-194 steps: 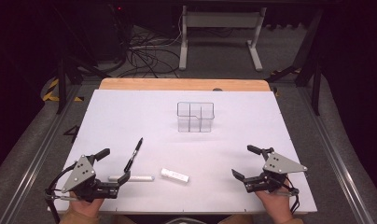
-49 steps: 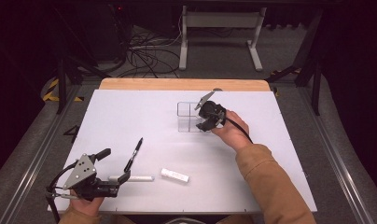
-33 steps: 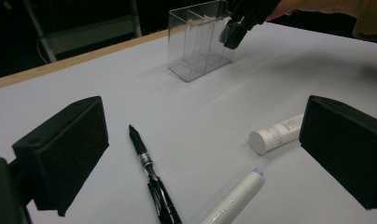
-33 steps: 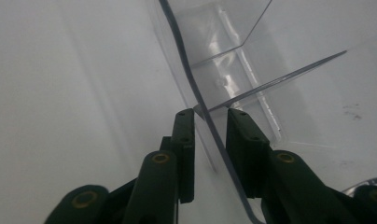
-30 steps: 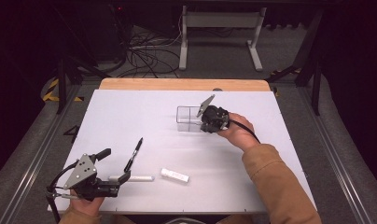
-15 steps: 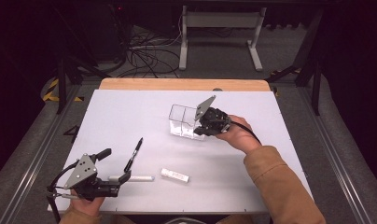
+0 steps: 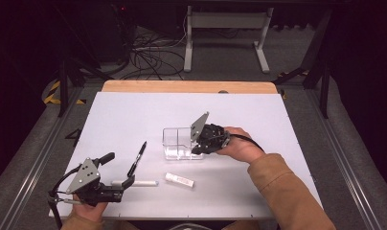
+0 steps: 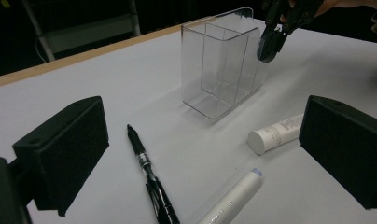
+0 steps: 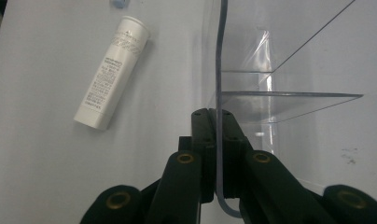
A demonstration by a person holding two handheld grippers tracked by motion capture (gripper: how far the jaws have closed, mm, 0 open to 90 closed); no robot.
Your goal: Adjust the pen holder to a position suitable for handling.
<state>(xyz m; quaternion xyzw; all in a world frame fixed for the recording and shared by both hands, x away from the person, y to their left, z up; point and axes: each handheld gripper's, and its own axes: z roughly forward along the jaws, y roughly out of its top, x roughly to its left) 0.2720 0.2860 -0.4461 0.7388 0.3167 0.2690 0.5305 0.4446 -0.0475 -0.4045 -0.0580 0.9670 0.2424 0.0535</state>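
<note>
There is one clear box [image 7: 178, 143], one black pen [image 7: 137, 159], one white marker [image 7: 134, 183] and one small white tube [image 7: 179, 179] on the table [image 7: 134, 115]. The tube has tiny writing, too small to read. The right gripper [image 7: 199, 146] pinches the box's wall. The box was near the far edge; now it sits mid-table. The left gripper [image 7: 116, 170] rests wide open by the near left corner.

White tube's [image 9: 111, 72] label print unreadable
</note>
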